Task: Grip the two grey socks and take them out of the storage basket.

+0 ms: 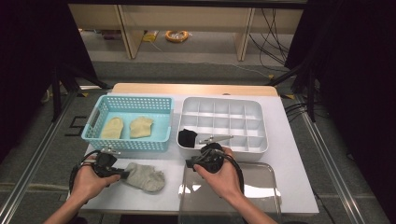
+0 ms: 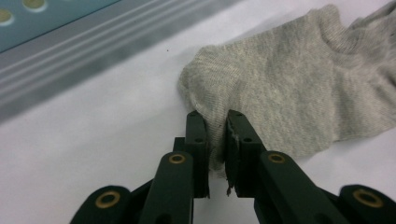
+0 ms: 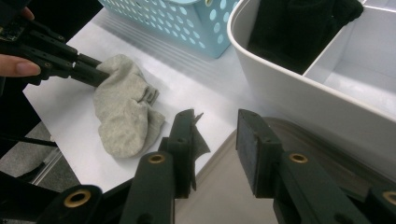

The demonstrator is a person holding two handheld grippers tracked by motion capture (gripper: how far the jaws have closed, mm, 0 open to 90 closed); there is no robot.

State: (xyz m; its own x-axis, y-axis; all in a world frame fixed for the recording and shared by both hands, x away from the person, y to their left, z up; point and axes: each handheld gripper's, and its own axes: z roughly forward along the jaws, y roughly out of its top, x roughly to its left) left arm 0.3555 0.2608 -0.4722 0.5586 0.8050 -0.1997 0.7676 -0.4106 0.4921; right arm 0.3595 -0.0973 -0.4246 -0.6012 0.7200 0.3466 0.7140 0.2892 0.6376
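Observation:
A grey sock [image 1: 145, 176] [image 2: 289, 84] [image 3: 123, 116] lies crumpled on the white table near its front edge. My left gripper [image 1: 123, 173] [image 2: 217, 126] comes at it from the left, and its jaws are pinched on the sock's near edge, with fabric squeezed between the pads. The right gripper view also shows that left gripper [image 3: 95, 74] biting the sock. My right gripper [image 1: 189, 163] [image 3: 215, 135] stands open with nothing between its fingers, over the corner of a clear lid [image 1: 261, 186] [image 3: 224, 196], just right of the sock.
A blue basket [image 1: 126, 144] at the back left holds two yellow socks [image 1: 112, 127] [image 1: 141, 126]. A white divided organizer [image 1: 224, 105] at the back right has a black sock [image 1: 187, 137] [image 3: 299, 28] in its near-left compartment. The table's front edge is close to both hands.

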